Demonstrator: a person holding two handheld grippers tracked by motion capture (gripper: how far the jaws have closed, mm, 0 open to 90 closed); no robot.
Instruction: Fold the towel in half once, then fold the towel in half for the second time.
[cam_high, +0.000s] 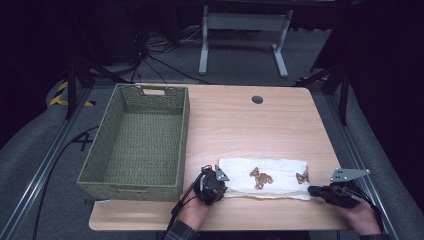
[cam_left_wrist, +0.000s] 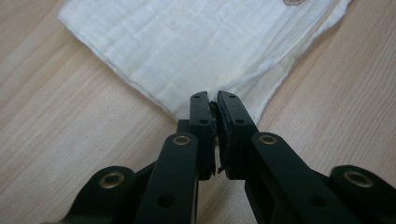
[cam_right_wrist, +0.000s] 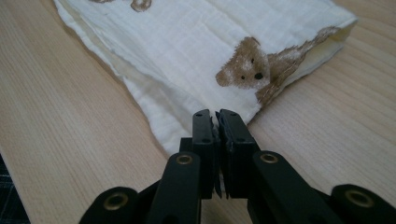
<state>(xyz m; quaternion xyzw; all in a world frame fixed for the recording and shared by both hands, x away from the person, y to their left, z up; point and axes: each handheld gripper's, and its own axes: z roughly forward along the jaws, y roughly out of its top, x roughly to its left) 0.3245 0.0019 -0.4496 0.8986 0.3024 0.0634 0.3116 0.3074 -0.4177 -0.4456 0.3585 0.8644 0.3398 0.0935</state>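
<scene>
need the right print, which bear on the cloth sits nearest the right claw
The bear at the cloth's right end, cut off by the fold, beside the right claw; the other bear sits mid-cloth.

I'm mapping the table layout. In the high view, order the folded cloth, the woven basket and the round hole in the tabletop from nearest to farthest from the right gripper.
From the right gripper, at the table's near right edge:
1. Folded cloth: its right end lies at the jaws.
2. Round hole: farther back, near the far edge.
3. Woven basket: across the table on the left side.
</scene>
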